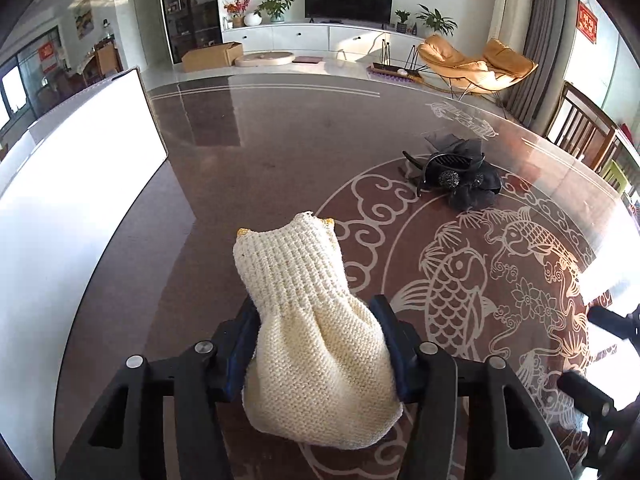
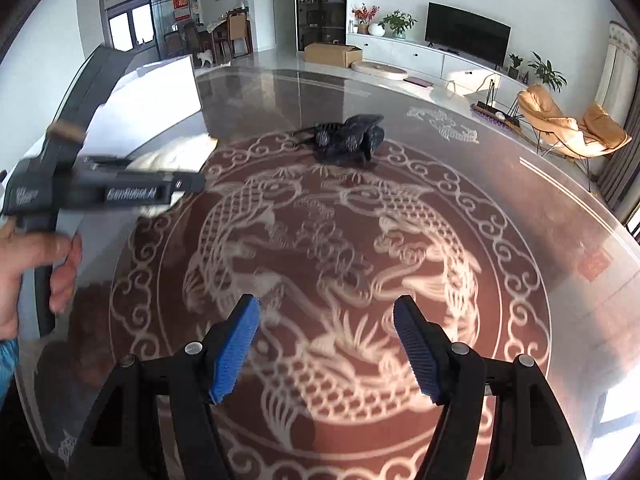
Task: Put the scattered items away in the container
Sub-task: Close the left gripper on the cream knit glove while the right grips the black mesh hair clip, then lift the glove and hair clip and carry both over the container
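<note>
A cream knitted pouch with yellow tips is pinched between the blue pads of my left gripper, which is shut on it just above the table. The white container stands to its left. A black hair clip with tulle and sparkly balls lies on the table ahead to the right. In the right wrist view my right gripper is open and empty over the koi pattern, with the black hair clip farther ahead. The left gripper body shows blurred at the left, near the white container.
A round glass table with a white koi and cloud pattern carries everything. A hand grips the left tool's handle. Wooden chairs stand at the table's far right edge. A living room with a TV lies beyond.
</note>
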A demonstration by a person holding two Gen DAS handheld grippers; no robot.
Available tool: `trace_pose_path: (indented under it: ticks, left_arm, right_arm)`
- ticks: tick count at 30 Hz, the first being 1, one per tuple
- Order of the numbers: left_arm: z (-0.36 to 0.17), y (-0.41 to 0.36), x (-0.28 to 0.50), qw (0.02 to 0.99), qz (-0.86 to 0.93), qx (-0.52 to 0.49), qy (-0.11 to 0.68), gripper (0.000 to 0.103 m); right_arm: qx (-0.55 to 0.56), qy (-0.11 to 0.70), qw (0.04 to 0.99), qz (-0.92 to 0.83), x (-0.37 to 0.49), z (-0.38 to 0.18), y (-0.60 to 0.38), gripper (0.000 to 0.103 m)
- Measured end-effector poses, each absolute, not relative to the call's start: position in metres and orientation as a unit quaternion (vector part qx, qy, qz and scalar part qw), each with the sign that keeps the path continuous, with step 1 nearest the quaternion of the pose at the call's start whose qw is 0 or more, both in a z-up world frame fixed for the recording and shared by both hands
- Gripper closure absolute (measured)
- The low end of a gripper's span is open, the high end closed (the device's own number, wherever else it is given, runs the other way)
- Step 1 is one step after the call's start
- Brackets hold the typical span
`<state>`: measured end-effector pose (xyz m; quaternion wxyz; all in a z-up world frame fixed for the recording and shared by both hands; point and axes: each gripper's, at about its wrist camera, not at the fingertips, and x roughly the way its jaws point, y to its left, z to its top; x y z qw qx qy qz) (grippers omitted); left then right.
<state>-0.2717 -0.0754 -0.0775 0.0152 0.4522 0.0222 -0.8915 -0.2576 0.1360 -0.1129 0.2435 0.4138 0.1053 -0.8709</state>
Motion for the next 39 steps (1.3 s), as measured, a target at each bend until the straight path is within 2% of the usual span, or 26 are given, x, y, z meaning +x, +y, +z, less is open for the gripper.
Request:
trace_pose_path:
  ticks: [4,8,11,12,13,15,20,25,29,32,35,36,38,39]
  left_arm:
    - [-0.081,-0.075,-0.260,-0.005,-0.900,0.436,-0.006,0.056]
    - [-0.080,-0.079,-0.257,-0.009,-0.901,0.434,0.002,0.056]
    - [-0.080,-0.078,-0.257,-0.009,-0.901,0.434,0.002,0.056]
    - [-0.080,-0.078,-0.257,-0.009,-0.901,0.434,0.002,0.056]
    - [-0.080,-0.078,-0.257,-0.009,-0.901,0.434,0.002,0.056]
    - [-0.079,-0.079,-0.258,-0.009,-0.901,0.434,0.002,0.056]
    - [-0.077,-0.080,-0.259,-0.011,-0.901,0.434,0.006,0.056]
    - [-0.076,-0.080,-0.248,-0.035,-0.901,0.432,0.016,0.056]
    - [-0.077,-0.059,-0.196,-0.083,-0.898,0.432,-0.023,0.056]
    - [-0.075,-0.050,-0.161,-0.103,-0.896,0.431,-0.029,0.056]
    - [-0.074,-0.044,-0.153,-0.099,-0.896,0.432,-0.035,0.050]
    - [-0.074,-0.042,-0.154,-0.098,-0.895,0.433,-0.038,0.046]
    - [-0.075,-0.038,-0.155,-0.096,-0.893,0.436,-0.049,0.037]
    - [-0.075,-0.036,-0.156,-0.093,-0.892,0.438,-0.054,0.028]
  right_arm:
    - [0.438,0.086,0.276,-0.851,-0.338,-0.112,0.103,0.032]
    - [0.443,0.158,0.271,-0.840,-0.380,-0.123,0.071,0.032]
    - [0.454,0.158,0.259,-0.838,-0.402,-0.129,0.067,0.033]
    - [0.452,0.145,0.258,-0.842,-0.407,-0.128,0.068,0.034]
    - [0.448,0.131,0.260,-0.846,-0.408,-0.126,0.070,0.043]
    - [0.444,0.107,0.267,-0.849,-0.405,-0.125,0.072,0.045]
    - [0.440,0.105,0.284,-0.845,-0.355,-0.127,0.080,0.045]
    - [0.444,0.091,0.261,-0.853,-0.253,-0.128,0.131,0.045]
    - [0.431,0.089,0.230,-0.868,-0.167,-0.129,0.177,0.044]
    - [0.428,0.071,0.205,-0.877,-0.135,-0.132,0.201,0.043]
    - [0.429,0.052,0.194,-0.880,-0.129,-0.130,0.208,0.041]
    - [0.430,0.050,0.200,-0.879,-0.130,-0.130,0.208,0.037]
    - [0.431,0.057,0.207,-0.877,-0.130,-0.130,0.206,0.032]
    - [0.431,0.065,0.206,-0.876,-0.130,-0.130,0.205,0.032]
